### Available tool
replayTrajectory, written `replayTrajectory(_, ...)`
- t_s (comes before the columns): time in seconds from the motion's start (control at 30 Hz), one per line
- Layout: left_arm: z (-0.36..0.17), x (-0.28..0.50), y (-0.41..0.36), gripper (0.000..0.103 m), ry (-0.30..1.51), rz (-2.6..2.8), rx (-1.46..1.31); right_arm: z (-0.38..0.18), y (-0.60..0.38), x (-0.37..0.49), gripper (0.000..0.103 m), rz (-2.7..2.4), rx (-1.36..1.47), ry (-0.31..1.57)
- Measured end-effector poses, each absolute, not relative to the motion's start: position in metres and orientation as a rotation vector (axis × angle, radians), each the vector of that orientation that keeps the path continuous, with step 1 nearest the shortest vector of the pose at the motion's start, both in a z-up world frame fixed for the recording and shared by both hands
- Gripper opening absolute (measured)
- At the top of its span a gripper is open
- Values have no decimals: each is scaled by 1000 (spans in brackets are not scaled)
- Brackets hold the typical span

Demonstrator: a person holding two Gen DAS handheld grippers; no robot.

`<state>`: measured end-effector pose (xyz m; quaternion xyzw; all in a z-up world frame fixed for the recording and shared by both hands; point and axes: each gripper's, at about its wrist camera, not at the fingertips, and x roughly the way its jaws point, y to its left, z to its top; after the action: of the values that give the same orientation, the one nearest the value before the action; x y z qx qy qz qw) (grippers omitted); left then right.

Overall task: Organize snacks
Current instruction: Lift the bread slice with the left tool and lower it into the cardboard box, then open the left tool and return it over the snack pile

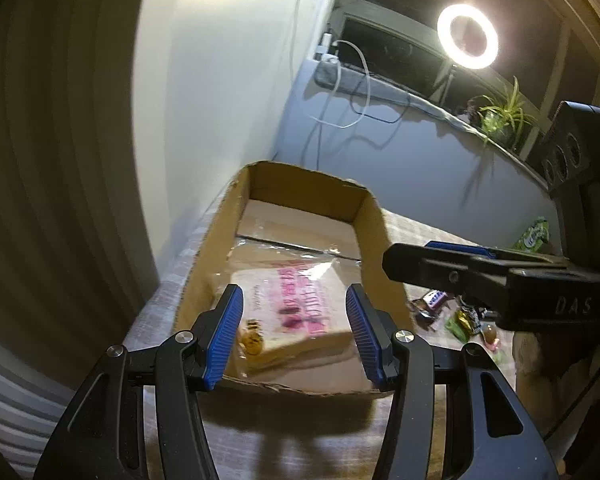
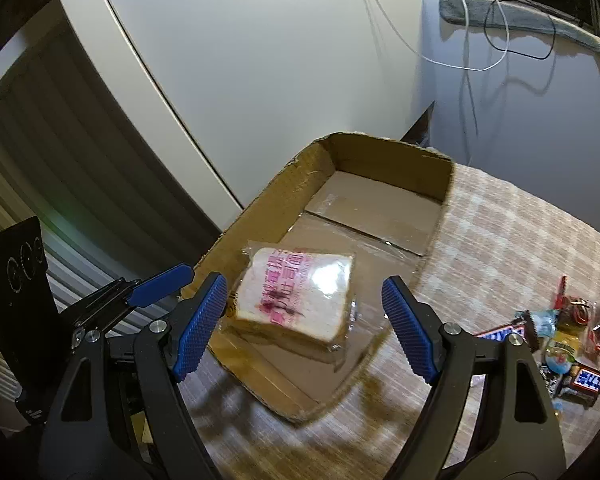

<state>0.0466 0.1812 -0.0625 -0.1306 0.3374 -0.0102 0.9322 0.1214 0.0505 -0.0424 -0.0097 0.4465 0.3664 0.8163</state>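
The table (image 2: 500, 232), covered with a checked cloth, carries a shallow cardboard box (image 2: 400, 160). The box lies ahead of both pairs of jaws, and its near wall is just in front of the left ones. This wall is torn and low, so a jaw that comes in low could catch it and push the whole box along the cloth, because the box is light and nearly empty.

Inside the box, at its near end, lies a wrapped sandwich (image 2: 300, 292). It is ahead of the right jaws and between their lines, but not touched by them. Its wrapper is clear and glossy. If it has to be moved again, the film could slip between the pads, or the soft bread could be squashed by a hard grip.

The left gripper (image 1: 294, 334) has its jaws partly apart with nothing between them; the sandwich shows behind the gap only. The right gripper (image 2: 304, 326) has its jaws wide apart and also holds nothing. The two grippers are near each other, the left one just beside the right jaws, so they could knock together if both reach into the box at once.

The remaining snacks (image 2: 564, 336) lie in a loose pile on the table, off to the right of the right jaws. They are small and touch one another. I think the main risk is here: wide jaws could take two wrappers at once, or scatter the pile.
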Motion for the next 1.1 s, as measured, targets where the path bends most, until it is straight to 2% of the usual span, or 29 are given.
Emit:
replayTrajectory(0.17,-58,40,164,52,644,-43,-252,-37,27,118,83,757,-14,923)
replayTrajectory(0.67,-65,49,82,52,720,-204,-223,-51,-130,103,83,505,-22,879)
replayTrajectory(0.87,-80,62,43,41,774,-277,-193,-74,-172,92,83,429,-65,900)
replayTrajectory(1.0,-91,72,22,32,811,-317,-192,-90,-185,95,69,432,-51,943)
replayTrajectory(1.1,-98,82,9,28,835,-333,-178,-101,-188,94,65,441,-50,961)
